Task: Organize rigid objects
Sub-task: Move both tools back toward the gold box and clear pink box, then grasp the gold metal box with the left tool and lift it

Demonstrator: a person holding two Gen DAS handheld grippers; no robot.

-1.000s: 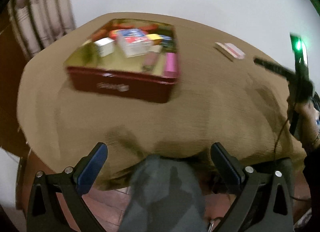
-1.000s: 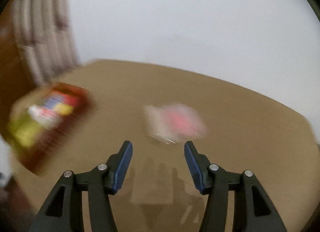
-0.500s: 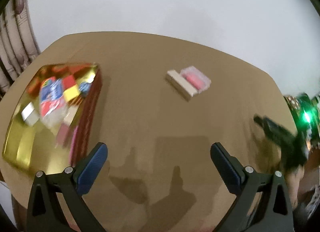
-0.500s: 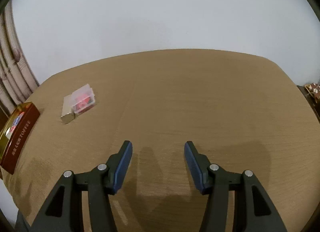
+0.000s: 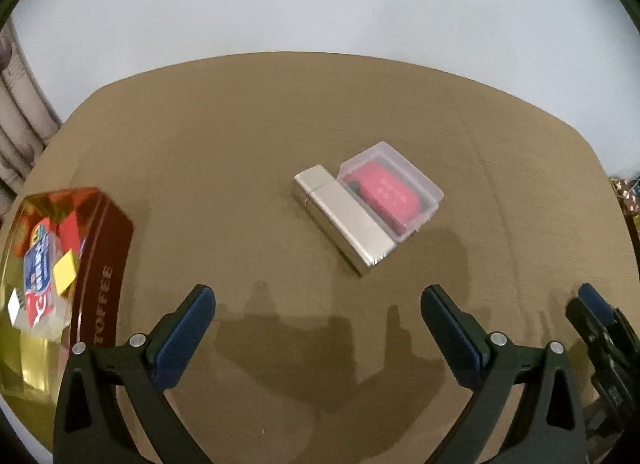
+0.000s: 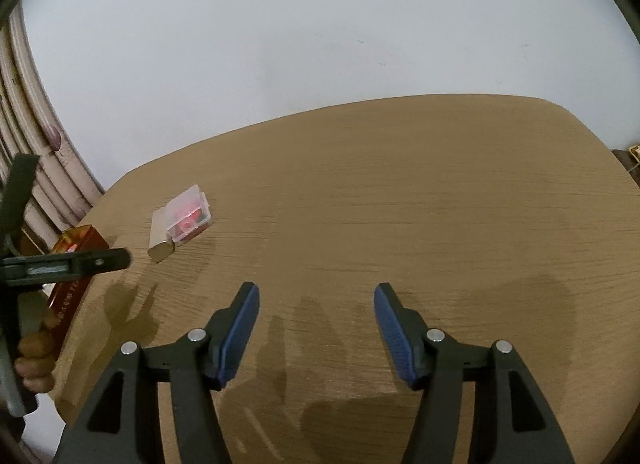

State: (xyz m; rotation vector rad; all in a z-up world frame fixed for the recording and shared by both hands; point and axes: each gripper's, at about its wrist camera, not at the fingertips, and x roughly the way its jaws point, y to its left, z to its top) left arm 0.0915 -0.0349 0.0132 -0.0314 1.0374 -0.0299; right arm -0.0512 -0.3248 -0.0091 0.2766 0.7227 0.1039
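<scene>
The wooden table (image 5: 280, 124) is being viewed from above; a red toffee tin (image 5: 102, 264) is being kept at its left edge. A silver box (image 5: 344, 220) is lying mid-table, touched by a clear case (image 5: 400, 172). Left gripper (image 5: 318, 300) and right gripper (image 6: 316, 296) are being held spread wide, nothing gripped

bare bench (image 5: 256, 136) ahead and right, silver box (image 5: 344, 220) touching clear case (image 5: 394, 188) mid-bench, toffee tin (image 5: 102, 264) blocking left edge

Dim, soft shadows (fisheye-warped edges), tin (image 5: 100, 276) blurred.
</scene>
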